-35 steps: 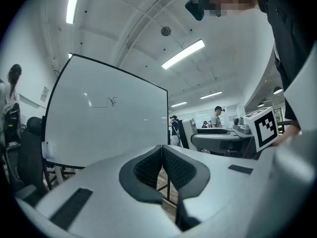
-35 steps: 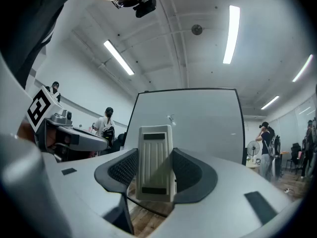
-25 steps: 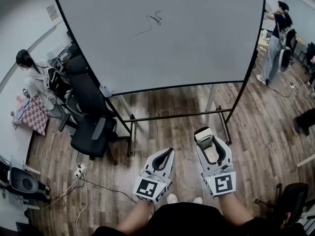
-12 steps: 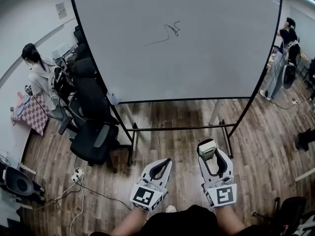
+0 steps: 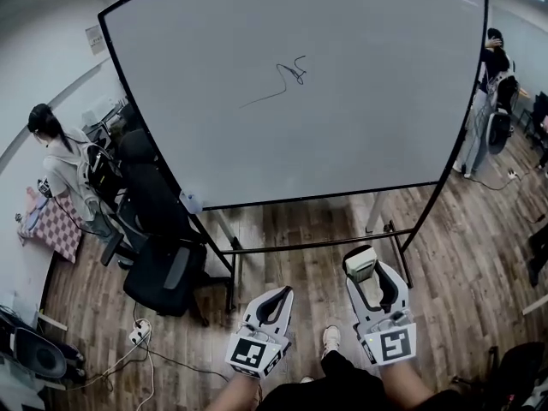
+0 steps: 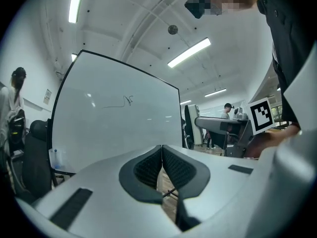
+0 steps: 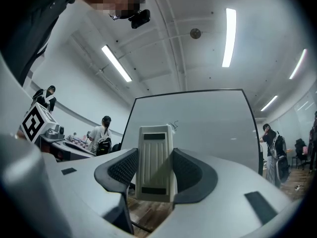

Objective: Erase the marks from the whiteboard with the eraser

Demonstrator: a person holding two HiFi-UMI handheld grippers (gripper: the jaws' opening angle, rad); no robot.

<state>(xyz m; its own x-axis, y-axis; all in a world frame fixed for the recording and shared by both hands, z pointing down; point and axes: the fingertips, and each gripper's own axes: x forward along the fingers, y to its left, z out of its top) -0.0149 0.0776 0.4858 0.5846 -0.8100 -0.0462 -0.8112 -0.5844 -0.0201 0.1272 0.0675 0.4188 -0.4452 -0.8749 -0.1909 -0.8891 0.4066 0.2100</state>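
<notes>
A large whiteboard (image 5: 360,110) on a black stand fills the upper head view, with a thin black scribble (image 5: 287,75) near its upper middle. The whiteboard (image 6: 114,128) and scribble (image 6: 126,101) also show in the left gripper view, and the scribble (image 7: 173,125) peeks above the eraser in the right gripper view. My right gripper (image 5: 363,268) is shut on a cream eraser (image 5: 360,264) (image 7: 156,165), low and well short of the board. My left gripper (image 5: 281,296) (image 6: 162,155) is shut with nothing in it.
Black office chairs (image 5: 158,247) crowd the board's left leg, with cables and a power strip (image 5: 137,336) on the wood floor. A person (image 5: 60,169) sits at the left; another person (image 5: 492,92) stands at the right. The stand's crossbar (image 5: 308,245) runs ahead of me.
The view has shifted a little, so the board and scribble sit slightly left and lower than half a second ago. Both grippers stay low, the right one still holding the eraser.
</notes>
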